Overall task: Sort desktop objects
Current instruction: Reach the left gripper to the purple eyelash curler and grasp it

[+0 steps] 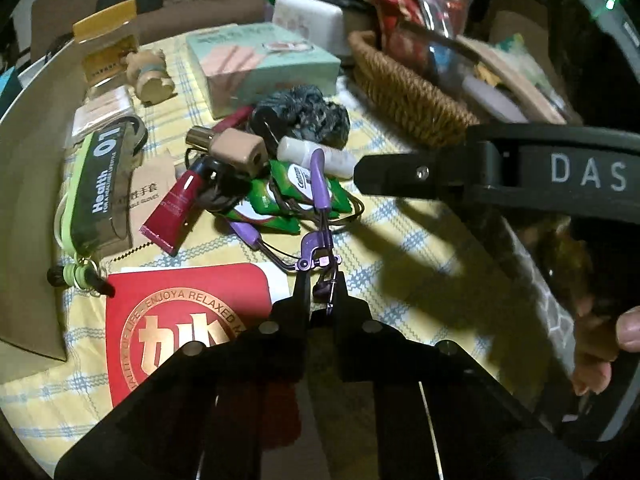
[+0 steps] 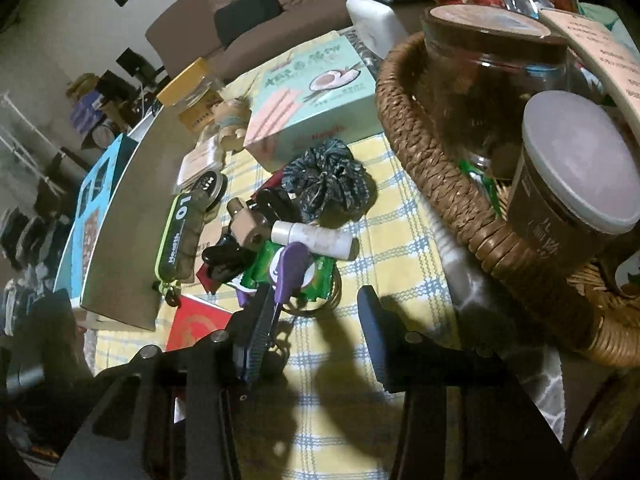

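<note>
A purple eyelash curler (image 1: 320, 184) lies across green candy packets (image 1: 280, 200) on the yellow checked cloth. My left gripper (image 1: 321, 284) is shut on the curler's metal clamp end, in the lower middle of the left wrist view. In the right wrist view the curler's purple handle (image 2: 292, 268) sits just beside the left finger of my right gripper (image 2: 316, 316), which stands open over bare cloth. That right gripper (image 1: 360, 172) also reaches in from the right above a white tube (image 1: 320, 156). The pile holds a red tube (image 1: 176, 208), a beige block (image 1: 236, 148) and a dark scrunchie (image 1: 304, 114).
A woven basket (image 2: 440, 184) with a glass jar (image 2: 492, 64) and a lidded cup (image 2: 576, 176) fills the right. A mint box (image 1: 260, 64), a yellow-lidded jar (image 1: 108, 48), a green-black pouch (image 1: 98, 184) and a red card (image 1: 188, 312) surround the pile. A hand (image 1: 624, 332) shows at right.
</note>
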The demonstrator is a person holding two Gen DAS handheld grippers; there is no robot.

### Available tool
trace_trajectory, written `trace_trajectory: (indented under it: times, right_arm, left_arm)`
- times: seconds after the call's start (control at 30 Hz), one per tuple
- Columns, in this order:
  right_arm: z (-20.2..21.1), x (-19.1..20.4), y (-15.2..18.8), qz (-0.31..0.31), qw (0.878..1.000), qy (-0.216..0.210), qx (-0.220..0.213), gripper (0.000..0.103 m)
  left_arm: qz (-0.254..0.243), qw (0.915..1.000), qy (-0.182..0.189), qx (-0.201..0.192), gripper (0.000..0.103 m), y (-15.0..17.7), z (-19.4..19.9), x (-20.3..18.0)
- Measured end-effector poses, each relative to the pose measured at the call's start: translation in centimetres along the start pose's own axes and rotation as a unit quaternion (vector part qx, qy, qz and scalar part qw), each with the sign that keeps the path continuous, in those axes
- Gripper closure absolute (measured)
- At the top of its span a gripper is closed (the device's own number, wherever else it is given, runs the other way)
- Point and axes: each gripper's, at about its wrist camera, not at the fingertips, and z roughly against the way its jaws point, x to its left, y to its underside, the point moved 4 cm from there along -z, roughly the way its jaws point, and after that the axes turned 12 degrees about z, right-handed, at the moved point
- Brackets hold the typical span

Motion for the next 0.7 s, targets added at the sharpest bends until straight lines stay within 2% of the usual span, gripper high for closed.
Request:
trace_trajectory:
  times: [0.1,0.23,0.37,0.53,0.7]
  right_arm:
    - [0.0,-0.1,-0.2,-0.008,1.0,-0.011,-0.004,0.057]
    - [0.5,-0.9,-0.4,-0.039,0.998,-0.034,-0.018,0.057]
    - [0.6,-1.3,-0.3,-0.047,0.998,-0.037,-0.02,0.057]
    - [-0.1,-0.6,-0.3,-0.038,0.999,-0.032,-0.016,0.057]
    - [-0.2,1.0,-0.5,0.002,1.0,-0.002,-0.022,0.057]
  left_arm:
    - [0.026,0.9991,0.033,-0.005,0.094,-0.1,0.9,0.5]
    - [0.044,0.9967,0.065,-0.019,0.095,-0.5,4.3,1.1]
    - [0.034,0.9954,0.076,-0.047,0.095,-0.9,9.2,2.1]
    - [0.045,0.9925,0.087,-0.074,0.095,-1.2,14.3,4.1]
    - [0.049,0.9902,0.086,-0.099,0.095,-0.8,18.2,5.8]
